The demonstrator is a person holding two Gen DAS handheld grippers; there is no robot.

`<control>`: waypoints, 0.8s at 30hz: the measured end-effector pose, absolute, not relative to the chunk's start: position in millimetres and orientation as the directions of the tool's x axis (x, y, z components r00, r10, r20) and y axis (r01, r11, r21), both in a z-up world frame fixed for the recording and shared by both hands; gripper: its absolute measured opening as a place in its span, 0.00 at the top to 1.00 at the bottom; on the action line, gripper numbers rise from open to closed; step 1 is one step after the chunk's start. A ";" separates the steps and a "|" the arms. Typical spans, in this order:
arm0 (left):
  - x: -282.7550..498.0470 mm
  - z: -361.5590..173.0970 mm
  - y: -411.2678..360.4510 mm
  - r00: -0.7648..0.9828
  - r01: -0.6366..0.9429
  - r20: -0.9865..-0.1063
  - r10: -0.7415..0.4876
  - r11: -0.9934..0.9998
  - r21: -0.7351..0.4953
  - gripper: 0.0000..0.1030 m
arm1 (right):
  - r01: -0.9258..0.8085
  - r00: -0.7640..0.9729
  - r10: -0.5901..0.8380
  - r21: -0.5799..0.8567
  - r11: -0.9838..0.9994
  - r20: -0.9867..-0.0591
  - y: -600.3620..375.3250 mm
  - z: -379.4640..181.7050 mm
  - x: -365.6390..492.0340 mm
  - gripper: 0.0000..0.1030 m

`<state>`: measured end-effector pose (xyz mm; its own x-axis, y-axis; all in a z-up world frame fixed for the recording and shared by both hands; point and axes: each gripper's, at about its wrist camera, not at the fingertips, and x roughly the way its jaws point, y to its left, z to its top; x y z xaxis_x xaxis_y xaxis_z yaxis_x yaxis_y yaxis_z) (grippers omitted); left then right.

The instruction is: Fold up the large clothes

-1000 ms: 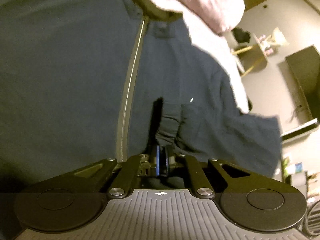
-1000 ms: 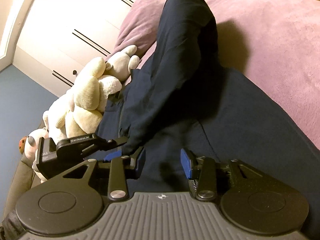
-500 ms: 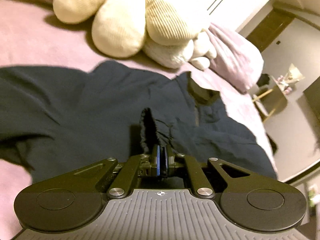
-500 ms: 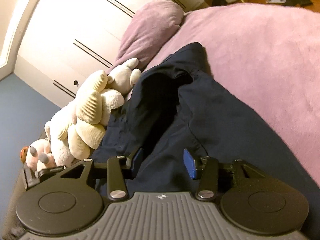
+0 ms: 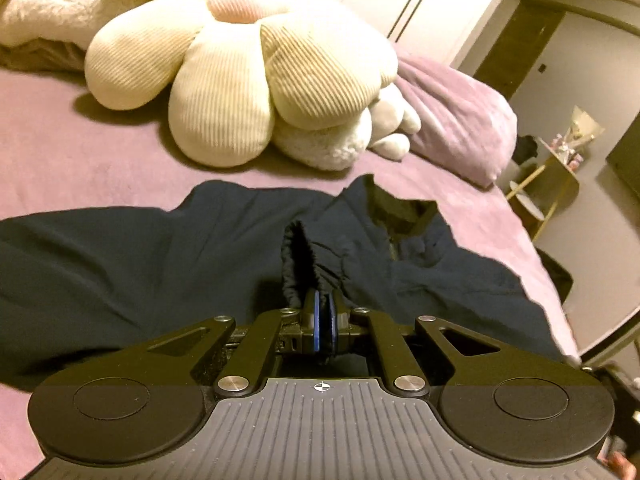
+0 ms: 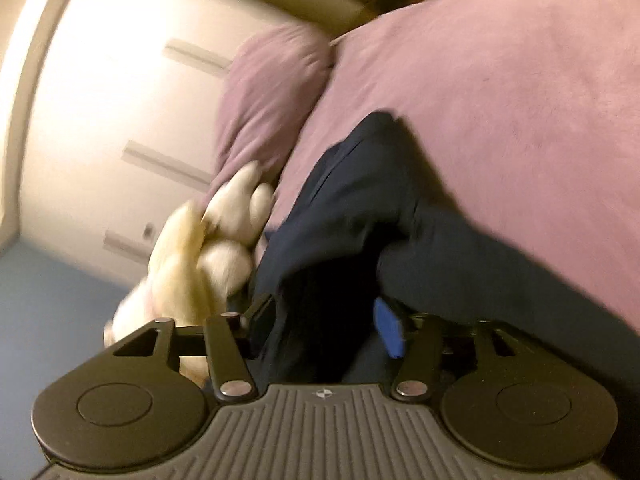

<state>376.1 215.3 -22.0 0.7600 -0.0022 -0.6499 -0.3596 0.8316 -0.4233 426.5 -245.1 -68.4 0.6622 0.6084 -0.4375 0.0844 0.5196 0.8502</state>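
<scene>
In the left wrist view, our left hand-held gripper (image 5: 322, 316) pinches a gathered cuff of the dark navy fabric jacket (image 5: 120, 264), lying crosswise on the purple bed (image 5: 80, 152), collar toward the cream flower-shaped pillow (image 5: 240, 76). We should lay the sleeve flat. In the right wrist view, our right hand-held gripper (image 6: 326, 320) is spread around a fold.

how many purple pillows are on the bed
1. The purple pillow lies at the head of the bed, just right of the cream plush toys. Others may be hidden behind them.
</scene>
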 end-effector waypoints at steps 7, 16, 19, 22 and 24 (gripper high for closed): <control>371.6 -4.7 235.6 0.797 -0.357 -0.604 -0.013 0.796 -0.488 0.94 | 0.153 0.652 0.598 0.853 0.499 -0.466 -244.5 -64.9 459.0 0.39; 362.0 -15.8 250.7 0.768 -0.412 -0.641 -0.015 0.754 -0.511 0.94 | 0.127 0.626 0.612 0.838 0.531 -0.483 -239.2 -76.0 445.1 0.42; 360.4 -10.9 254.2 0.784 -0.400 -0.620 -0.023 0.745 -0.534 0.94 | 0.136 0.615 0.591 0.809 0.572 -0.522 -228.0 -77.1 453.9 0.63; 361.1 -8.2 250.2 0.796 -0.372 -0.606 -0.020 0.772 -0.515 0.93 | 0.119 0.624 0.569 0.785 0.608 -0.535 -226.3 -71.5 458.2 0.87; 363.4 -15.2 246.3 0.783 -0.369 -0.621 -0.022 0.787 -0.493 0.93 | 0.062 0.685 0.588 0.839 0.541 -0.430 -240.5 -67.2 446.3 0.87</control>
